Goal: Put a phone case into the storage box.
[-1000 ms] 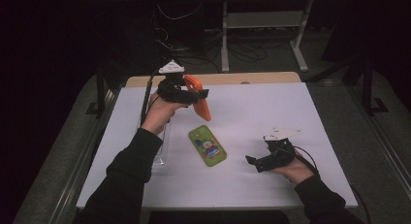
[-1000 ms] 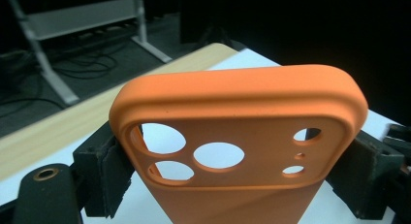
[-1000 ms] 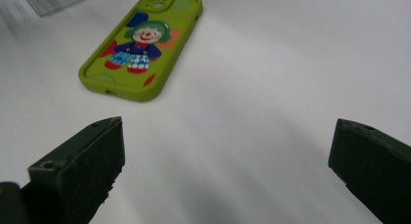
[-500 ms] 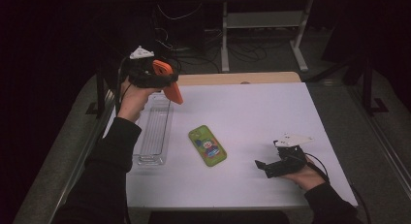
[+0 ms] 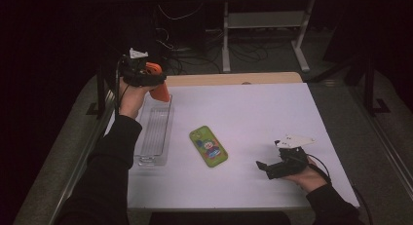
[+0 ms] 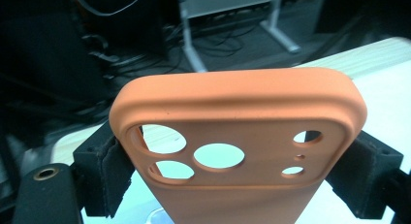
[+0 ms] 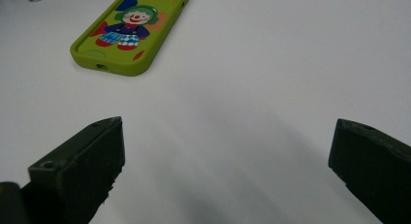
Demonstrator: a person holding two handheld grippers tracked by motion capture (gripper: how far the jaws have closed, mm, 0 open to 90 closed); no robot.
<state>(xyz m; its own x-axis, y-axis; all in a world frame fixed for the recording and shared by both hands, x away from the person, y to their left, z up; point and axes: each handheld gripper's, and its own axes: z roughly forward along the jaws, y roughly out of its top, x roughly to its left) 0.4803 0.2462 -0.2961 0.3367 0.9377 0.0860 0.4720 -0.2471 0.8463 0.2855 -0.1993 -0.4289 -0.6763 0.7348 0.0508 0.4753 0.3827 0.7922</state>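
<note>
White tabletop (image 5: 272, 113): left gripper (image 5: 146, 78) pinches an orange phone case (image 6: 232, 151), soft matte, round camera cutouts, raised above the clear tray's (image 5: 155, 132) far end. Right gripper (image 5: 272, 167) rests, jaws spread.

Green clown phone case (image 5: 208, 146), clear tray (image 5: 155, 131)

The left hand-held gripper (image 5: 158, 88) is raised at the far left, its jaws clamped on the two long edges of an orange phone case (image 6: 237, 151). The left forearm, in a dark sleeve, stretches forward. The right hand-held gripper (image 5: 265, 167) sits low at the near right, jaws wide apart, pointing left, cradled in the right hand (image 5: 306, 175).
</note>
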